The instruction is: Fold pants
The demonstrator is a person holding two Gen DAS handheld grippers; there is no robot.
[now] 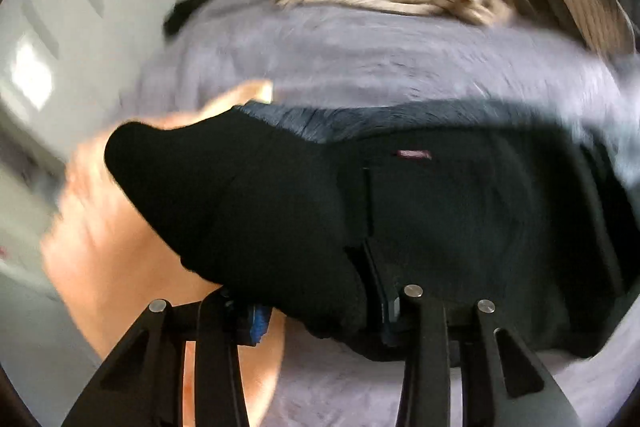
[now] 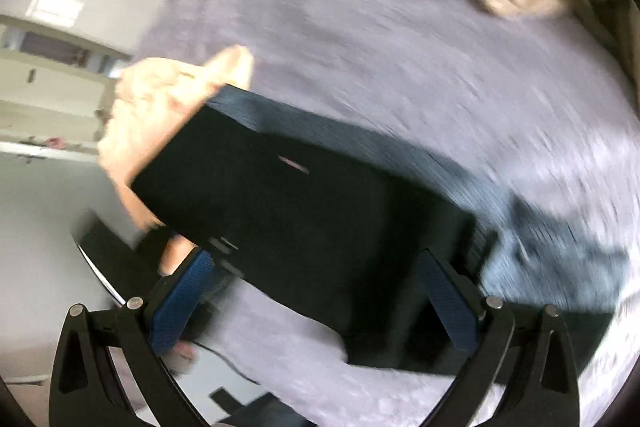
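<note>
Black pants (image 2: 304, 223), folded into a thick bundle, lie on the lavender bed cover (image 2: 400, 75), one end lifted toward nine o'clock.

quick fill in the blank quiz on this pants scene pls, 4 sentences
1. The pants lying on the blanket are ___ in colour.
2. The right gripper hangs over them with its jaws ___.
3. Its pads are ___.
4. The left gripper is clamped on a bunch of the ___.

Missing words: black; open; blue; pants
</note>
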